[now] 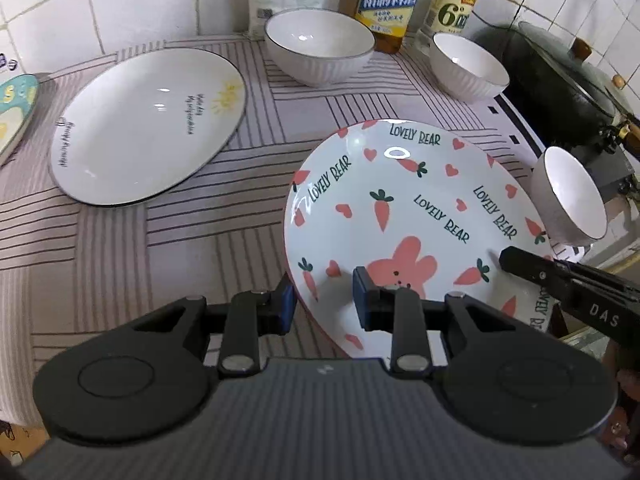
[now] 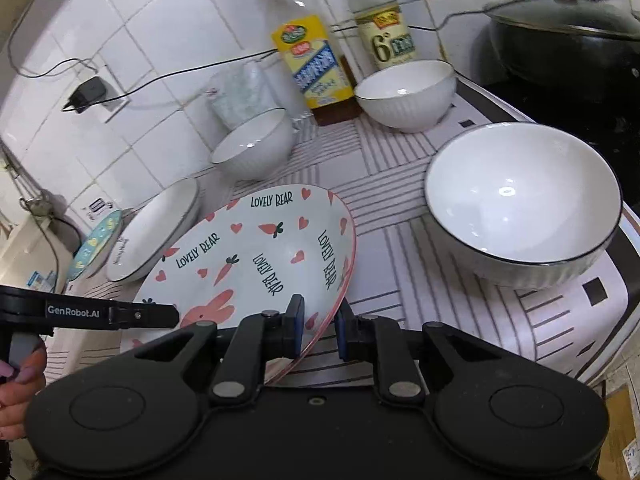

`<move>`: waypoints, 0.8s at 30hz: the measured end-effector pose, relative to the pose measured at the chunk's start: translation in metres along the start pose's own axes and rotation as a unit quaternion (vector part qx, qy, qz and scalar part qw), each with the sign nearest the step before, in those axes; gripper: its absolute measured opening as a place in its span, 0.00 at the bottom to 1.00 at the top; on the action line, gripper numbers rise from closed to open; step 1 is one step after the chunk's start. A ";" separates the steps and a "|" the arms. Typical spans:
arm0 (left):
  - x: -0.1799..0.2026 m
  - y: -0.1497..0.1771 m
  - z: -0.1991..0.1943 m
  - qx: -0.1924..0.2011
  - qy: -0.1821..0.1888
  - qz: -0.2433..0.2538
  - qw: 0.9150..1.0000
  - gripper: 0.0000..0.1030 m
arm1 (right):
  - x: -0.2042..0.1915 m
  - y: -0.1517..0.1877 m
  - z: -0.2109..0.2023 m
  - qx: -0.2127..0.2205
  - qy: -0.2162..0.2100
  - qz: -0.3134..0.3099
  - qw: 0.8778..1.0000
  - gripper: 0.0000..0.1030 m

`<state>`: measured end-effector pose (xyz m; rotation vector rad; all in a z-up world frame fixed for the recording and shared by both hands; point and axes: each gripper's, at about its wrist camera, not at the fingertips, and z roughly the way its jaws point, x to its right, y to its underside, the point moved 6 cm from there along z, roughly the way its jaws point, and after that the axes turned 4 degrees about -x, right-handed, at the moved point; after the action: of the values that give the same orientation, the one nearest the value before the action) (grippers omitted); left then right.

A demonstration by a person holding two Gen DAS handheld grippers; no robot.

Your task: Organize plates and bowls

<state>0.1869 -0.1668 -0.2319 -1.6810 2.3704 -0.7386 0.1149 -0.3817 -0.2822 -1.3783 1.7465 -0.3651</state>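
Both claws grip the same plate from opposite sides. Nearest to us, our left claw (image 1: 324, 300) is clenched on the near rim of the carrot plate (image 1: 400, 216), one pad under the edge and one on the face beside the pink bear. Our right claw (image 2: 318, 326) is clenched on the opposite rim, with the thin edge passing between its pads. We judge the plate to be lifted and tilted off the striped counter (image 1: 180, 240), since its rim stands clear of the cloth in the right wrist view.

Just beyond the plate's right side sits a white bowl (image 2: 524, 204), alone on the counter. Farther left lies the white oval plate (image 1: 148, 124), flat and on its own, and past it, at the edge of the view, a blue patterned plate (image 1: 16, 112) shows only in part. At the back, near the tiled wall, two more white bowls (image 1: 320, 50) (image 1: 468, 66) stand apart from each other in front of the oil bottle (image 1: 390, 0) and the vinegar bottle (image 1: 454, 4). A black wok (image 1: 560, 80) with its lid sits at the far right.

As we read it, the work is early: no plates are stacked and no bowls are nested. Stacking the three plates and nesting the three bowls is left.
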 end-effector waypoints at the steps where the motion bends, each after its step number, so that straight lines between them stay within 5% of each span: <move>1: -0.003 0.001 -0.007 0.005 -0.002 -0.004 1.000 0.27 | -0.004 -0.001 -0.002 0.001 -0.003 -0.003 1.000 0.20; 24: -0.079 0.001 -0.112 0.101 -0.052 -0.054 0.992 0.27 | -0.123 -0.050 -0.011 0.010 -0.086 -0.109 0.990 0.22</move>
<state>0.1718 -0.0600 -0.1479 -1.7275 2.0727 -0.8554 0.1419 -0.2911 -0.1880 -1.5446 1.4525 -0.3687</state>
